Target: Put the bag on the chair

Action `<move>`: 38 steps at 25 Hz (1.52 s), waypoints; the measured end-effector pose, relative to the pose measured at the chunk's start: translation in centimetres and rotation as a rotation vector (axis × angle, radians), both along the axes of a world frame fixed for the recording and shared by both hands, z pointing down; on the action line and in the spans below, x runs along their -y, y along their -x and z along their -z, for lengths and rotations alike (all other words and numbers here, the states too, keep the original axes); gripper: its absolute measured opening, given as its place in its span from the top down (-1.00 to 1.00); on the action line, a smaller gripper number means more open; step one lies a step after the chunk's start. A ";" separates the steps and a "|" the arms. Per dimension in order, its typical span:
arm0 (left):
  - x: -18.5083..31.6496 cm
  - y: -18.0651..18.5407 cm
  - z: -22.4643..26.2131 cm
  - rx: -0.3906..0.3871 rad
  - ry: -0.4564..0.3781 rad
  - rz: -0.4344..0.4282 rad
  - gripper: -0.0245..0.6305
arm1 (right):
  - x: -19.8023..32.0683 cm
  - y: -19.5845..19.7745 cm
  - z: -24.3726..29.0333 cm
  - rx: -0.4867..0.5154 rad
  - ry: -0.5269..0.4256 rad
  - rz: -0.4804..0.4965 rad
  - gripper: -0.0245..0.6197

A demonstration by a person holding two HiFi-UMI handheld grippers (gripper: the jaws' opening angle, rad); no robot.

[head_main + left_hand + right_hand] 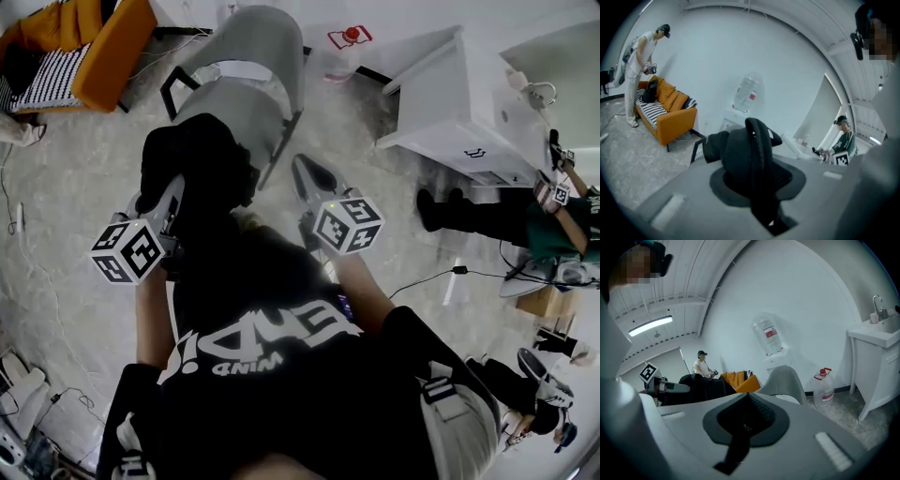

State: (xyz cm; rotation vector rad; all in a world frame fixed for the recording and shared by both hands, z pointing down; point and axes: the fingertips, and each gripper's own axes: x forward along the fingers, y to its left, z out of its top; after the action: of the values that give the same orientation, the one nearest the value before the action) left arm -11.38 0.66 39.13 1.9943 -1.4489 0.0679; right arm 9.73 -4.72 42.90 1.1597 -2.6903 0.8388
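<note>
The black bag point(199, 167) hangs in front of me, just before the grey chair point(246, 70), which has nothing on its seat. My left gripper point(174, 204) is shut on the bag's black strap point(758, 150), and the bag's bulk point(736, 154) fills the space past its jaws. My right gripper point(309, 178) hovers to the right of the bag, beside the chair's front corner, shut with nothing between its jaws. From the right gripper view point(747, 401), the chair point(785, 379) stands ahead and the bag point(701, 387) is at the left.
An orange sofa point(108, 47) stands at the far left and a white sink cabinet point(469, 103) at the right. A water bottle point(349, 39) sits on the floor behind the chair. Other people point(511, 214) and a cable point(427, 277) are at the right.
</note>
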 end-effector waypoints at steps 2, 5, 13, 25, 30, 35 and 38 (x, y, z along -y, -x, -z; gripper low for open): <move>1.3 0.4 -0.2 0.001 0.002 0.004 0.68 | 1.0 0.4 -0.3 -0.002 0.007 0.001 0.92; 3.3 1.0 -1.0 0.002 0.014 0.004 0.68 | 2.7 0.9 -0.9 -0.004 0.013 -0.002 0.92; 9.5 2.8 -3.1 -0.002 0.060 -0.028 0.68 | 9.1 3.1 -2.0 0.001 0.028 -0.035 0.92; 20.5 6.0 -4.3 -0.017 0.112 -0.080 0.68 | 19.5 6.9 -2.4 -0.001 0.064 -0.072 0.92; 25.1 7.5 -4.7 -0.019 0.117 -0.100 0.68 | 23.1 8.4 -2.2 -0.006 0.072 -0.089 0.92; 29.4 8.8 -5.6 -0.028 0.131 -0.119 0.68 | 25.7 9.2 -2.3 -0.010 0.096 -0.114 0.92; 31.6 9.2 -6.3 -0.034 0.141 -0.135 0.68 | 27.0 9.6 -2.6 -0.013 0.111 -0.130 0.92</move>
State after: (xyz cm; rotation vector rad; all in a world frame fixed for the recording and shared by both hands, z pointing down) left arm -20.57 -30.91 45.38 1.9659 -1.2515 0.1890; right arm 0.14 -31.75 45.51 1.3207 -2.5439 0.9808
